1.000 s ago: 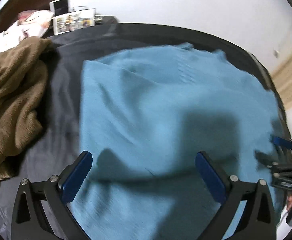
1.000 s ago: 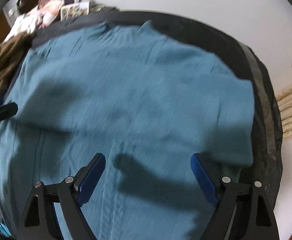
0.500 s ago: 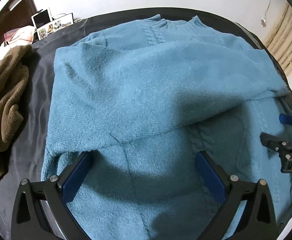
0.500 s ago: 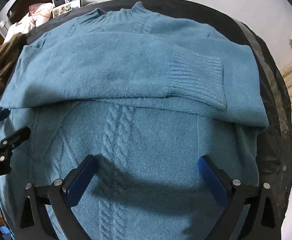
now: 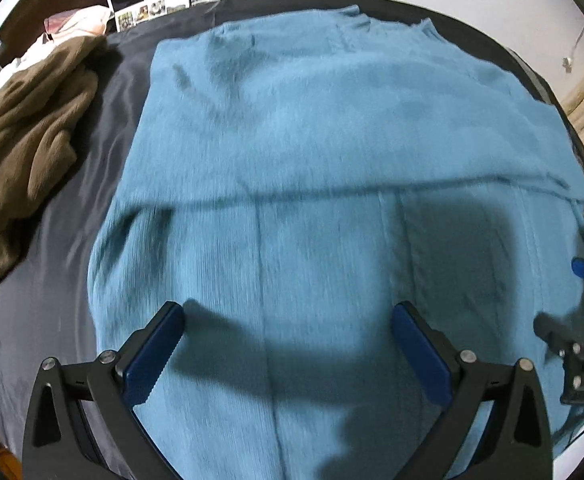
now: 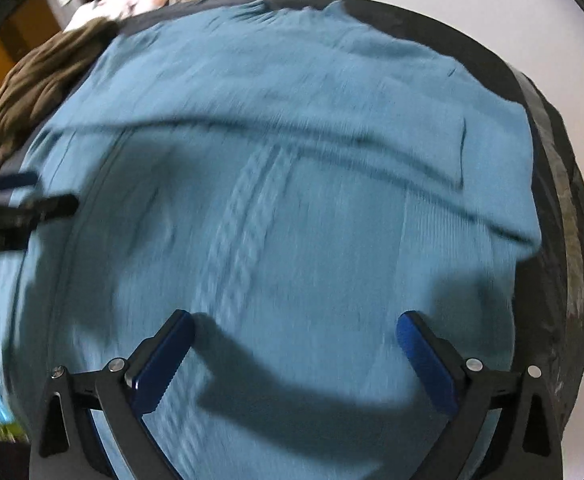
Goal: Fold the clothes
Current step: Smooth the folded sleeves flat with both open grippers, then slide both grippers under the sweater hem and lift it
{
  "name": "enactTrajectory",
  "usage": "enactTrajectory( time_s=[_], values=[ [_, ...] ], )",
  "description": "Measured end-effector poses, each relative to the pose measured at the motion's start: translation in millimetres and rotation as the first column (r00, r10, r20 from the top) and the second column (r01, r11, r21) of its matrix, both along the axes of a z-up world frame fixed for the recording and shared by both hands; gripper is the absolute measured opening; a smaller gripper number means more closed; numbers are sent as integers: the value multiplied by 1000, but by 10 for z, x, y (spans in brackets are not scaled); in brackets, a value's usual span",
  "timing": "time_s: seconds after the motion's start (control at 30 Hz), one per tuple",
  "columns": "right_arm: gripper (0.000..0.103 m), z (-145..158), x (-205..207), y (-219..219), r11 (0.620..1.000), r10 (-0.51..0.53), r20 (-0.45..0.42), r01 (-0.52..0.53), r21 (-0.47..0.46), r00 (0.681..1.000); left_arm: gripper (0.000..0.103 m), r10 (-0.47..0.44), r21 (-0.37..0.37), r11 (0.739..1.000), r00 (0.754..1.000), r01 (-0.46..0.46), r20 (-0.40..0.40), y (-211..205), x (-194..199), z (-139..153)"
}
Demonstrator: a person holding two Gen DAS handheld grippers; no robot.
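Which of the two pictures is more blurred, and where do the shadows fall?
Right wrist view: strongly motion-blurred, the cable knit of the blue sweater smeared; dark shadow under the open right tool. Left wrist view: milder blur, the brown garment fairly clear; shadow of the open left tool on the knit. Both bend at the fisheye edges.

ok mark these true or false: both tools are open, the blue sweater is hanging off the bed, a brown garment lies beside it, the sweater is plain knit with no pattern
1. Both tools are open. True: the left tool and right tool stand wide with nothing between the pads.
2. The blue sweater hangs off the bed. False: it lies spread on the dark sheet.
3. A brown garment lies beside it. True.
4. The sweater is plain knit. False: a cable pattern runs down it.
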State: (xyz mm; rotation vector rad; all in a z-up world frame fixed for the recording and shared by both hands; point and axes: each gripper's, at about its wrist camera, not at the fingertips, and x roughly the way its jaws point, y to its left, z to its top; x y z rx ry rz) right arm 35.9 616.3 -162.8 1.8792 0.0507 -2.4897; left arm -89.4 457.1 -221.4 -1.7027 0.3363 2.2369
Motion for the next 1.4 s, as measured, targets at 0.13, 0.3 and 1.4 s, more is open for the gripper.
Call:
enactTrajectory(
  time_s=[0.13, 0.3, 1.4],
  values=[
    [103, 14, 388, 8, 997, 73, 3, -73, -7, 997, 103, -7, 2, 1000, 1000, 7, 16, 12, 296, -4],
    [103, 30, 906, 57, 992, 127, 24, -127, 0, 992, 103, -7, -16, 1000, 1000, 7, 25, 24, 640, 7],
    [103, 276, 2621, 560, 937, -102, 92, 127, -327, 991, 103, 122, 109, 985, 988, -132, 100, 251, 1552, 185]
  ],
)
